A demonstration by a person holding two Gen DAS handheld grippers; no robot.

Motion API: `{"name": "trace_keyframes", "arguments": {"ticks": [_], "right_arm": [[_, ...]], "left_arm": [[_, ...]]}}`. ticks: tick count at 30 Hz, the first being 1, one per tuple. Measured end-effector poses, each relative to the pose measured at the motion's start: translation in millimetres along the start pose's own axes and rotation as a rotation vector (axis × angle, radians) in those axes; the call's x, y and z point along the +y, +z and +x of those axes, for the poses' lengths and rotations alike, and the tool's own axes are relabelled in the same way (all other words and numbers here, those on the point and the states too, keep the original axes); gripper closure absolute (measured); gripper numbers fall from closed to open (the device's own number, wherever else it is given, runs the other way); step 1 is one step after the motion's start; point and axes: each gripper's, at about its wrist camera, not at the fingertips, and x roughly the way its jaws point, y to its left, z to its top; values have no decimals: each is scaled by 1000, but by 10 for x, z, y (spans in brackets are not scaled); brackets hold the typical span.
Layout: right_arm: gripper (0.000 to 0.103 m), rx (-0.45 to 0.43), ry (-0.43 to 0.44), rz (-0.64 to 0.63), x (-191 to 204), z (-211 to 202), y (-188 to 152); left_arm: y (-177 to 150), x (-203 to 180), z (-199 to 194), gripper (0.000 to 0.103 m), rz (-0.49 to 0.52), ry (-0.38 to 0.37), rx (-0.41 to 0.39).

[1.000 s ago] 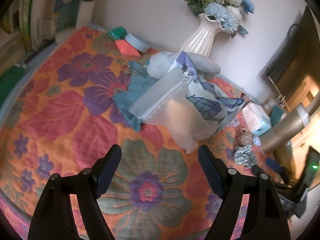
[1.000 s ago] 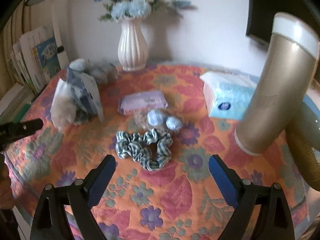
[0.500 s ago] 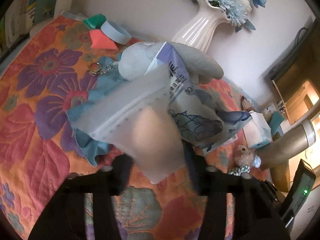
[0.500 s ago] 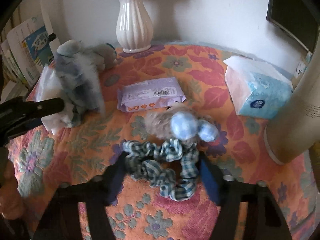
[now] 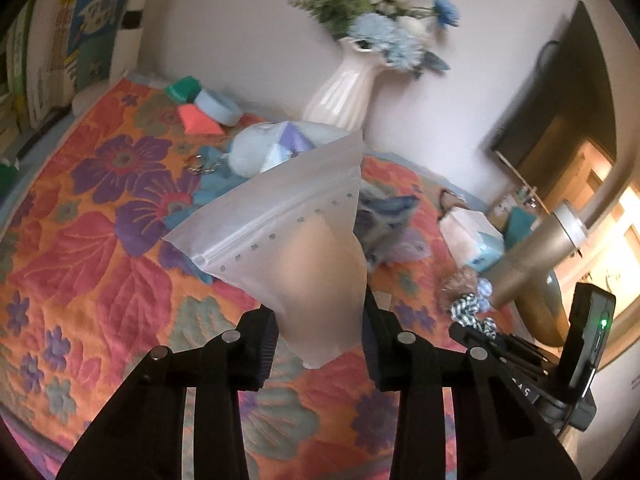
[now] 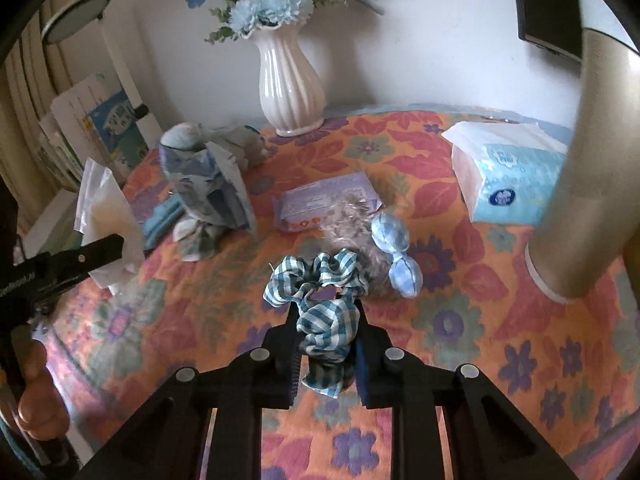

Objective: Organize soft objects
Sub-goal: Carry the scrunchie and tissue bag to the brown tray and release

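My left gripper (image 5: 320, 332) is shut on a frosted zip bag (image 5: 296, 224) and holds it raised above the floral tablecloth; the bag also shows in the right wrist view (image 6: 106, 216). My right gripper (image 6: 326, 340) is shut on a blue-and-white checked scrunchie (image 6: 320, 284), lifted just off the cloth. The scrunchie also shows in the left wrist view (image 5: 470, 312). A fuzzy hair tie with two blue checked balls (image 6: 394, 252) lies right behind it. A blue patterned packet (image 6: 212, 196) and a grey-blue plush (image 6: 232, 140) sit at the left.
A white vase of flowers (image 6: 288, 88) stands at the back. A purple wipes pack (image 6: 324, 200), a tissue pack (image 6: 508, 176) and a tall gold cylinder (image 6: 592, 152) stand on the right. Orange and green items and a tape roll (image 5: 216, 108) lie far left.
Both grippers moved in and shut: the left took the zip bag and lifted it, the right closed on the checked scrunchie and raised it slightly.
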Motion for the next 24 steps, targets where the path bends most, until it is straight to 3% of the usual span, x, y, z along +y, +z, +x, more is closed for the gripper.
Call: {"name": "trace_keyframes", "arguments": {"ticks": [5,12,16,24], "right_arm": [[82,-34,3,7,-32,-304,-31],[82,-78,-45,53,-289,-765,-113],[82,-159,-83,112,-609,-1206,-174],[82,-269,-219,299,-1542,-1955,-257]], "left_arm": [[-70,-264,-102,70,69,-29,-4],[-201,-785,-134,70,164,-127,20],[-299,-1111,-145,70,235,-189,39],[-537,-2248,-19,70,475,-339,105]]}}
